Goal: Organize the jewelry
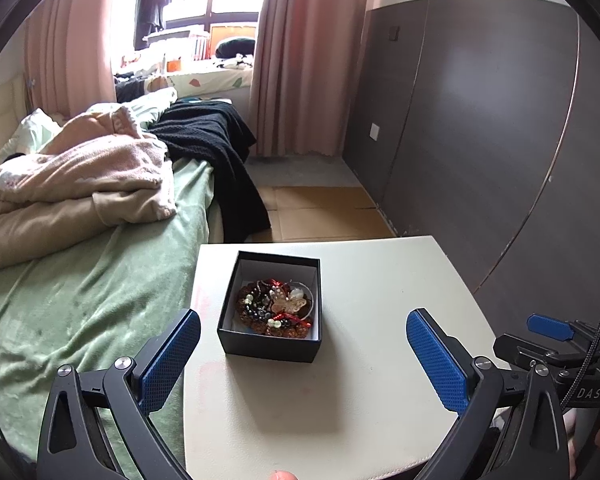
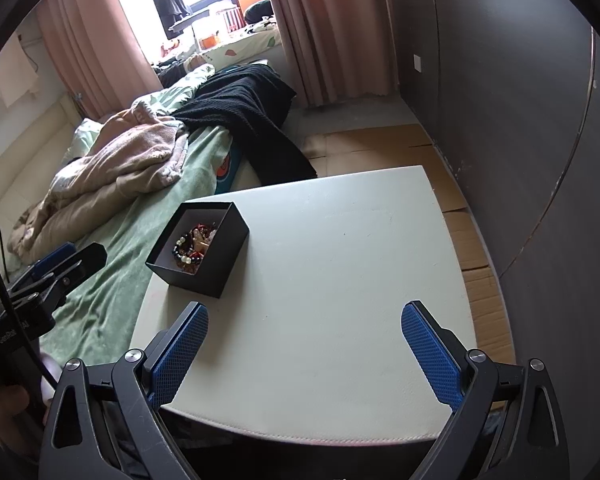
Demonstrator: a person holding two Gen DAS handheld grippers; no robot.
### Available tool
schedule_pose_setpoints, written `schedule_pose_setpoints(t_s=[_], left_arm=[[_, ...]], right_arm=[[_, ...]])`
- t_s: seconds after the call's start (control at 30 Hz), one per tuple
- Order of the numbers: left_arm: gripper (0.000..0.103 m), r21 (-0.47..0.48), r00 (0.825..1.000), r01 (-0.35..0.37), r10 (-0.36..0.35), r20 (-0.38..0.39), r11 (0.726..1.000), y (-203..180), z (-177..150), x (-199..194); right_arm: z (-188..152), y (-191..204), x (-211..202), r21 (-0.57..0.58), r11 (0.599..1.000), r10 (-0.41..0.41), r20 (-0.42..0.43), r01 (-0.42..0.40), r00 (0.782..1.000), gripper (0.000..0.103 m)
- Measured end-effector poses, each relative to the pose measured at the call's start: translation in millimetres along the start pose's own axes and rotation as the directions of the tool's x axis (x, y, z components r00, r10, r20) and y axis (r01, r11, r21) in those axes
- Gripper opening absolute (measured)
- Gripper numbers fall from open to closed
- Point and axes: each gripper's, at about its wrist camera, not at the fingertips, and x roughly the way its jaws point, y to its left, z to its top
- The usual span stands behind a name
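A small black box (image 1: 269, 342) stands open on the white table (image 1: 380, 300) near its left edge. Inside lies a tangle of jewelry (image 1: 276, 307): beaded bracelets, pearls, red cord and a pale butterfly piece. My left gripper (image 1: 304, 330) is open and empty, its blue pads either side of the box, a little short of it. In the right wrist view the box (image 2: 208, 272) sits at the table's (image 2: 340, 280) left side with the jewelry (image 2: 194, 246) showing. My right gripper (image 2: 304, 322) is open and empty over the table's near part, to the right of the box.
A bed with a green cover (image 1: 80, 300), a pink blanket (image 1: 80, 176) and a black throw (image 1: 220, 140) runs along the table's left side. A dark panelled wall (image 1: 480, 140) stands to the right. Cardboard sheets (image 1: 324, 212) lie on the floor beyond the table.
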Motion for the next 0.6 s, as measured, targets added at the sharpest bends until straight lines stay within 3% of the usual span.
schedule_pose_setpoints(t_s=[0.6], left_arm=[[0.103,0.033,1.0,-0.022,0.022,-0.001,0.999,-9.0,-0.3,0.8]], right_arm=[[1.1,-6.1,1.0,0.021,1.0,-0.001,-0.008,0.001,1.0,0.098]])
